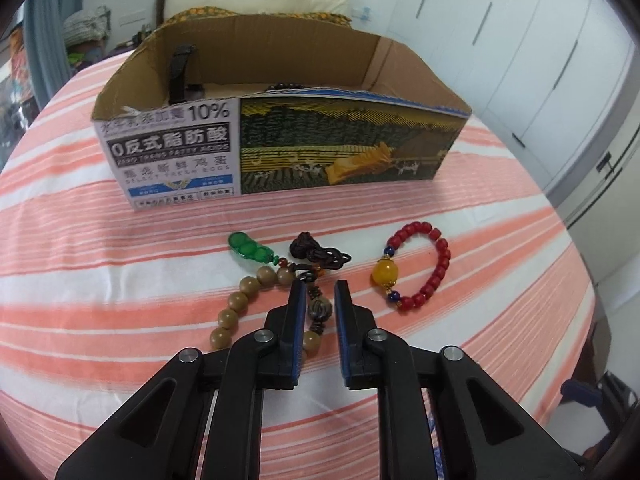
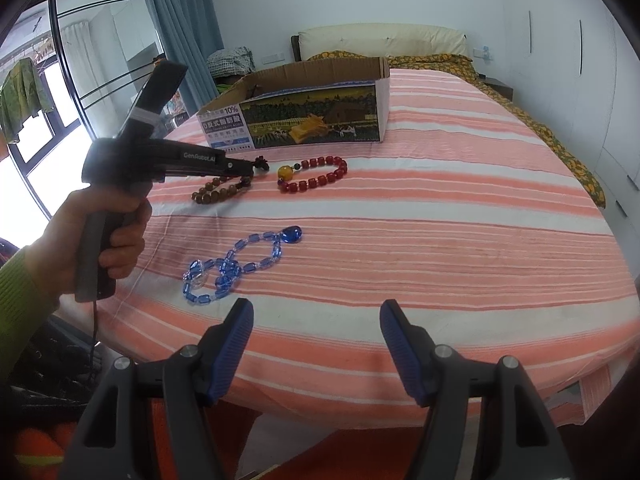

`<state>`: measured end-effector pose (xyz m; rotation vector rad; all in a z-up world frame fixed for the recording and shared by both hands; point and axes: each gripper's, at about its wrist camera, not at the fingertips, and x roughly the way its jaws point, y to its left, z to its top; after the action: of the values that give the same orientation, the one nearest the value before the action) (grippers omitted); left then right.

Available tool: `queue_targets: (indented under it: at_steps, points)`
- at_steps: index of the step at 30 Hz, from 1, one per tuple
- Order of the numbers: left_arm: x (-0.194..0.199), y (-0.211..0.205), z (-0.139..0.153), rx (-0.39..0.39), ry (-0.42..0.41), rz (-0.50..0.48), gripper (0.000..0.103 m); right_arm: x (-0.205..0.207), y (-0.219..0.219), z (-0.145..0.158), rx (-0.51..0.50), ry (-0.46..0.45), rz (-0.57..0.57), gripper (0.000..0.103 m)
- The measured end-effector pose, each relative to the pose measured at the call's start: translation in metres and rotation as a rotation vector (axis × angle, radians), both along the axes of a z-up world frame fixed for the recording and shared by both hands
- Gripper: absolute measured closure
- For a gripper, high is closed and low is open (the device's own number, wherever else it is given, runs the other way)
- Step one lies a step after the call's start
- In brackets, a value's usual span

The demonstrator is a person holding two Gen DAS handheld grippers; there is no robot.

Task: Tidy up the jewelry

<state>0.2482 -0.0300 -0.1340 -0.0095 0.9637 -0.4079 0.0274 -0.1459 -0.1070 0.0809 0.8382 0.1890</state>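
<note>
Three pieces of jewelry lay loose on the pink-and-white striped bedspread [image 2: 440,208]. At centre left of the left wrist view, the brown wooden bead bracelet with a green pea-pod charm [image 1: 236,304] sat under the left gripper [image 1: 320,286], whose jaws stood narrowly apart astride its dark knotted cord, gripping nothing yet. Right of it, apart, lay the red bead bracelet with a yellow amber bead [image 1: 416,268]. Above both stood the open printed cardboard box [image 1: 280,136]. In the right wrist view, the blue glass bead necklace [image 2: 236,268] lay lower left, and the right gripper [image 2: 316,316] hung wide open and empty. Closing on the thin cord alone could let the beads slip free or snag the cloth.
</note>
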Motion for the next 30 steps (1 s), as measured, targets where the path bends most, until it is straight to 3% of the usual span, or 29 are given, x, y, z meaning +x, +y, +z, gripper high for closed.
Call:
queue_targets:
  at_steps: [5, 9, 16, 19, 20, 21, 24, 30]
  points:
    - [0.011, -0.019, -0.002, 0.073, 0.002, -0.016, 0.077, -0.001, 0.003, 0.002, -0.007, -0.004, 0.009, 0.036]
    - [0.024, -0.029, -0.001, 0.122, 0.008, -0.008, 0.053, -0.001, 0.001, 0.001, -0.006, 0.001, 0.007, 0.036]
    - [0.044, -0.041, -0.001, 0.183, -0.001, 0.014, 0.043, 0.0, -0.001, -0.002, 0.003, 0.012, 0.004, 0.036]
    - [0.053, -0.041, -0.003, 0.188, 0.002, 0.034, 0.048, -0.001, 0.0, -0.002, -0.001, 0.011, 0.008, 0.036]
    - [0.056, -0.039, -0.004, 0.183, 0.006, 0.042, 0.062, -0.001, 0.0, -0.002, -0.002, 0.011, 0.008, 0.036]
    - [0.058, -0.037, -0.004, 0.176, -0.004, 0.051, 0.085, -0.001, 0.0, -0.002, -0.003, 0.01, 0.006, 0.036]
    - [0.061, -0.023, -0.004, 0.099, 0.012, 0.059, 0.089, -0.003, -0.003, -0.002, -0.004, 0.007, -0.002, 0.036]
    - [0.037, 0.024, 0.026, 0.0, -0.07, 0.112, 0.089, 0.0, -0.008, -0.006, 0.005, 0.019, -0.018, 0.036]
